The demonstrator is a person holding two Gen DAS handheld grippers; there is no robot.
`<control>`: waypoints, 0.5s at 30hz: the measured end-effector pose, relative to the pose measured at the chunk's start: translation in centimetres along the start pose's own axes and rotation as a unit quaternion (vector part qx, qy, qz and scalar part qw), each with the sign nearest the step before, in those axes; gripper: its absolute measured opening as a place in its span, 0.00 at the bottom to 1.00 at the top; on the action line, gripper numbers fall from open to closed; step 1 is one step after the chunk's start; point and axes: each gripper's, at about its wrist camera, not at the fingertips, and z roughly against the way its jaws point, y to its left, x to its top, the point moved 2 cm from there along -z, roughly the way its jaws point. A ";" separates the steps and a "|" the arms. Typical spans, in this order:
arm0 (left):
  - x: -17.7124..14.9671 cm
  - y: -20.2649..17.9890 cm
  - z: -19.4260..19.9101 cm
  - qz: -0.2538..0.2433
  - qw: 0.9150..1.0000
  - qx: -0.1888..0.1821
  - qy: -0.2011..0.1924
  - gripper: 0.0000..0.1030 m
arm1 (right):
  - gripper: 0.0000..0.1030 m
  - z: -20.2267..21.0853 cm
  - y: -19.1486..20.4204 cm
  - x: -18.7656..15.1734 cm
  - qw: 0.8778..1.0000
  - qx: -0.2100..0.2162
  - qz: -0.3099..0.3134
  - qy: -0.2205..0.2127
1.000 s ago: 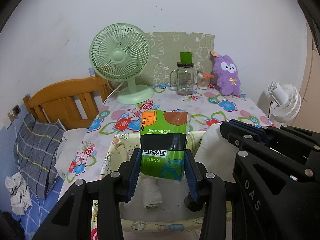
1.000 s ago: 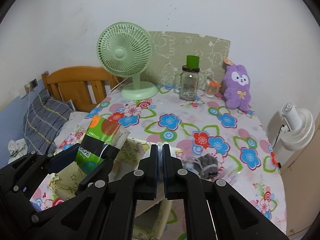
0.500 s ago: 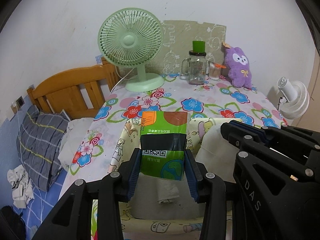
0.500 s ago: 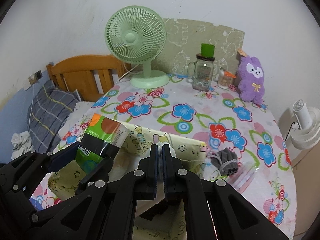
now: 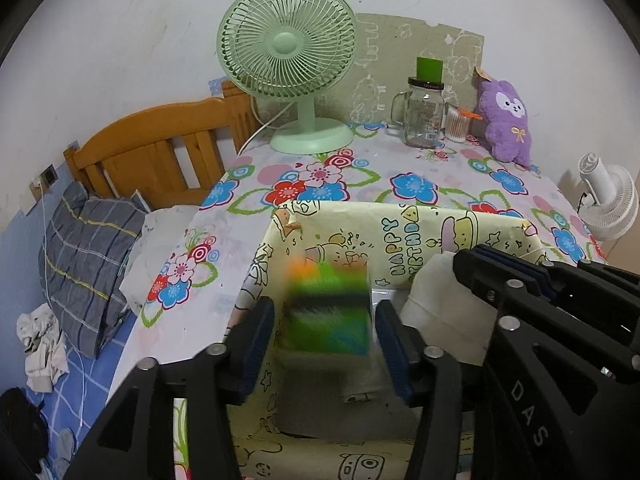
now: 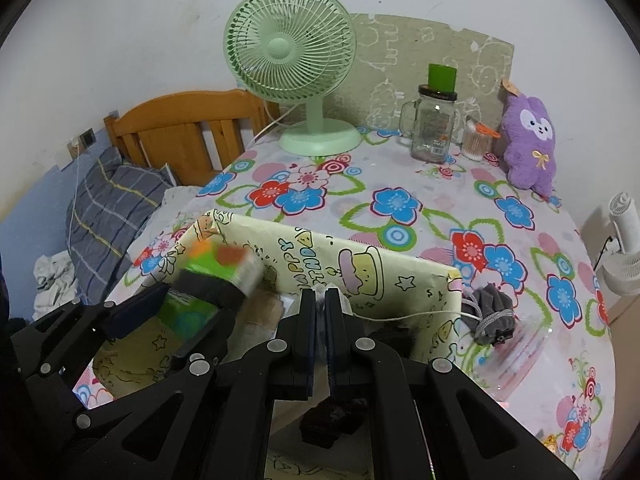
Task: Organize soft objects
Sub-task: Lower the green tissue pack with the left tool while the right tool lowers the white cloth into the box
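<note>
The green tissue pack [image 5: 328, 308] is being let go by the left gripper [image 5: 325, 336]: a second ago it was being clamped between the blue pads, whereas now the jaws are standing spread with daylight on both sides of the pack. The pack is being rendered as a blur, which suggests it is dropping. It is being seen above the interior of the cartoon-print storage box [image 5: 416, 236], toward the box's 9 o'clock end, with grey and white cloth items lying beneath it.

In the right wrist view the same pack [image 6: 216, 276] is being seen tilted over the box's left half, just at the 10 o'clock side of the right gripper [image 6: 320, 320]. The right gripper is being kept pressed together, with nothing visibly pinched between its fingers; a white cord [image 6: 408, 314] is being seen running from near its tips over the box rim to a grey drawstring pouch [image 6: 490, 312] lying on the floral tablecloth [image 6: 400, 200] at the box's 3 o'clock side.

The release is being taken to mean that this item is being counted as stowed; the pouch outside the box is probably being left as the following soft thing to gather.
</note>
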 end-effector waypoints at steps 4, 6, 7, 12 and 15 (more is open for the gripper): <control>-0.1 -0.1 0.1 0.001 1.000 -0.014 0.004 0.65 | 0.14 -0.4 0.0 0.0 1.000 0.011 0.002 0.007; -0.2 -0.3 0.2 -0.002 1.000 -0.017 0.004 0.69 | 0.34 -0.5 -0.2 0.0 1.000 0.006 0.002 0.011; -0.2 -0.3 0.2 -0.003 1.000 -0.018 0.003 0.71 | 0.40 -0.5 -0.3 0.0 1.000 0.005 -0.001 0.012; -0.2 -0.5 0.8 -0.004 1.000 -0.013 -0.005 0.82 | 0.62 0.0 -0.4 -0.1 1.000 0.006 -0.002 0.000; -0.1 -0.7 1.3 -0.005 1.000 -0.019 -0.011 0.85 | 0.69 0.5 -0.4 0.0 1.000 0.008 0.001 -0.005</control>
